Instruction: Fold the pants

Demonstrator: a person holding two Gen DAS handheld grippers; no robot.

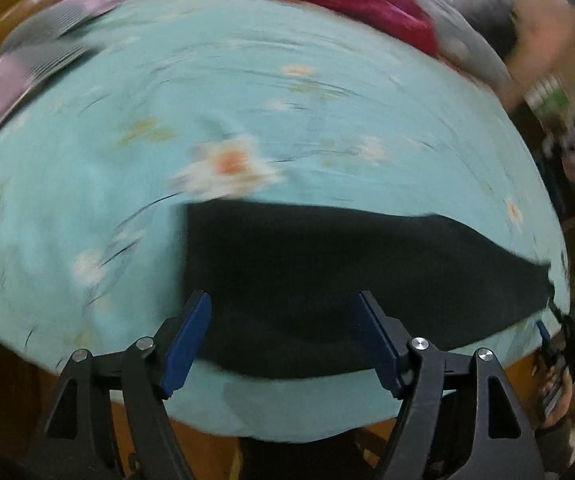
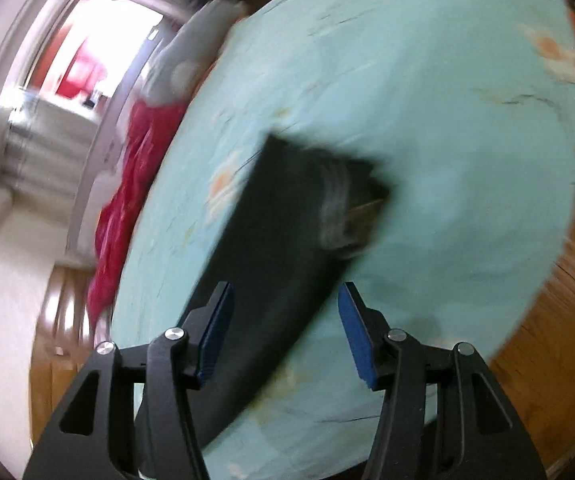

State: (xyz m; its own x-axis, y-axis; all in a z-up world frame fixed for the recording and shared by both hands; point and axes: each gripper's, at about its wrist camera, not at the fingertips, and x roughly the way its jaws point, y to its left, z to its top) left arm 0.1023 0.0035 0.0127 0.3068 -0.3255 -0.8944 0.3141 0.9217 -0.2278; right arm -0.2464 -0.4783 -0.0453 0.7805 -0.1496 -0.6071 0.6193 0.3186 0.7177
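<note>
We see the black pants [image 1: 327, 280] lying flat on the light blue floral sheet [image 1: 247, 92], folded into a long dark band. In the left wrist view its left end is cut square and its right end tapers toward the sheet's edge. In the right wrist view the pants [image 2: 271, 248] run diagonally, with a pale grey patch near the far end. Both views are blurred.

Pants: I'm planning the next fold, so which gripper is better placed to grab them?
Probably the left gripper: its open jaws straddle the near edge of the black pants, squarely facing them. The right gripper, also open, meets the pants at a slant.
</note>
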